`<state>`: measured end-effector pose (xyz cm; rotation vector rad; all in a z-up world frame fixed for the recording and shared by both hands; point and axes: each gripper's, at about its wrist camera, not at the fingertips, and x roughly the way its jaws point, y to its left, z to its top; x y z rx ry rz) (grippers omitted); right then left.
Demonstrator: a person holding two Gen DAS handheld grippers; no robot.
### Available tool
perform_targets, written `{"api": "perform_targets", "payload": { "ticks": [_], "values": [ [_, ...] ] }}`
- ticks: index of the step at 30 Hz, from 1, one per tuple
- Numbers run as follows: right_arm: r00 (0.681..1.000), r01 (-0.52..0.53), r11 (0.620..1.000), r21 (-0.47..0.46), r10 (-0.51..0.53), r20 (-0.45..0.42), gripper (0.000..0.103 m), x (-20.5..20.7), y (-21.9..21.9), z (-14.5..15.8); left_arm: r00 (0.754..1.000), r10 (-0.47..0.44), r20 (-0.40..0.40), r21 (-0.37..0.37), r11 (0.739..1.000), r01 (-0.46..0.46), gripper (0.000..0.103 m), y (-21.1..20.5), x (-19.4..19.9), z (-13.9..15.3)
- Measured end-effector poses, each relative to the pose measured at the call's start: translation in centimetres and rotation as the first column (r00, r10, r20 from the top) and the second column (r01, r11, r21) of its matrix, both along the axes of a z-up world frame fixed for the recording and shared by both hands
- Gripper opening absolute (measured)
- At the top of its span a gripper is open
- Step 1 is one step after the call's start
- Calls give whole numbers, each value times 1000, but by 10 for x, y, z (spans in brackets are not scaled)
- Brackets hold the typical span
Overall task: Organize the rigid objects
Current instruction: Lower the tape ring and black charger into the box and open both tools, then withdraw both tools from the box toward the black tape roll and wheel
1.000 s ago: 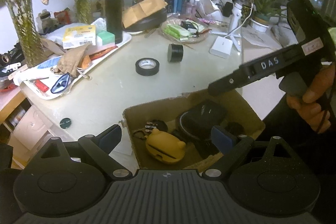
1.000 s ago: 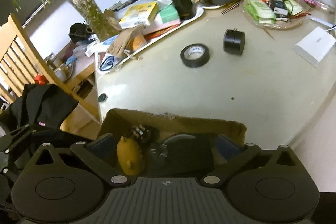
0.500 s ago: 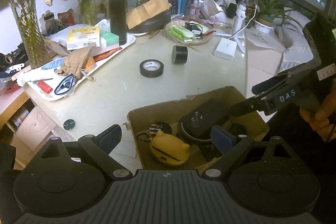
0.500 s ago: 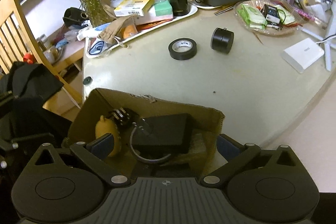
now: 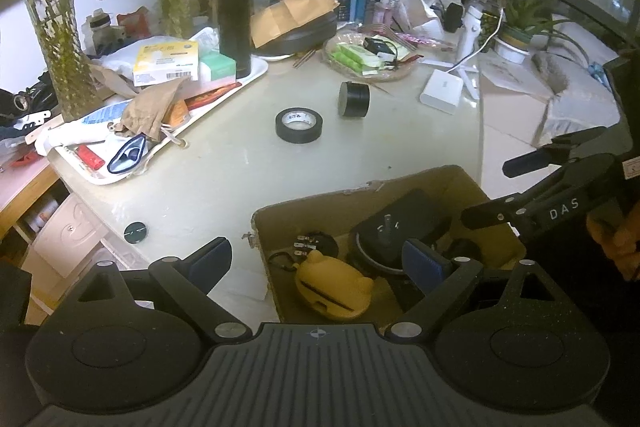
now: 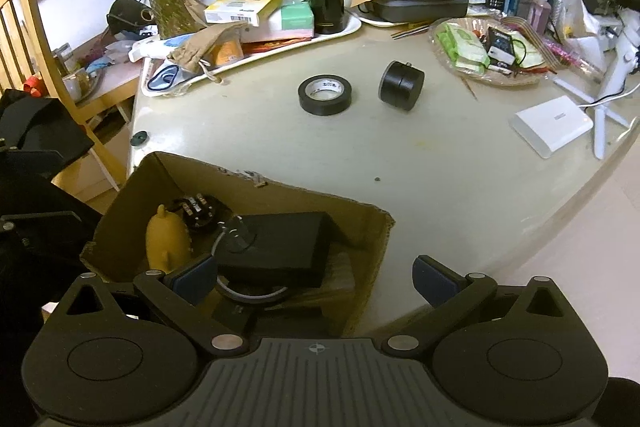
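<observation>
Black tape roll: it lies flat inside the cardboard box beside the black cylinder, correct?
Not quite. The black tape roll lies flat on the table, outside the cardboard box, beside the black cylinder. The right wrist view shows it.

Both wrist cameras are looking steeply down over their own jaws from close above the near edge of the tabletop point(image 5: 240, 171). The left view is facing the box point(image 5: 360, 199) from its left, catching the right gripper point(image 5: 484, 187) at right. The right view is sitting over the box's right side. Both are sharing the box, tape point(image 6: 325, 95) and far clutter.
</observation>
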<state>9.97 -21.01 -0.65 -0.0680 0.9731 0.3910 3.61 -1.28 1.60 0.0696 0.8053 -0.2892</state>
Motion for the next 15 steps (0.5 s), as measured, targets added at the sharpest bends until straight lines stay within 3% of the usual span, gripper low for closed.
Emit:
{"api": "perform_targets", "payload": {
  "ticks": [15],
  "values": [
    [998, 20, 999, -40, -18, 56, 103, 11, 0, -1, 999, -35, 10, 11, 999, 35, 93, -6, 14, -4]
  ]
}}
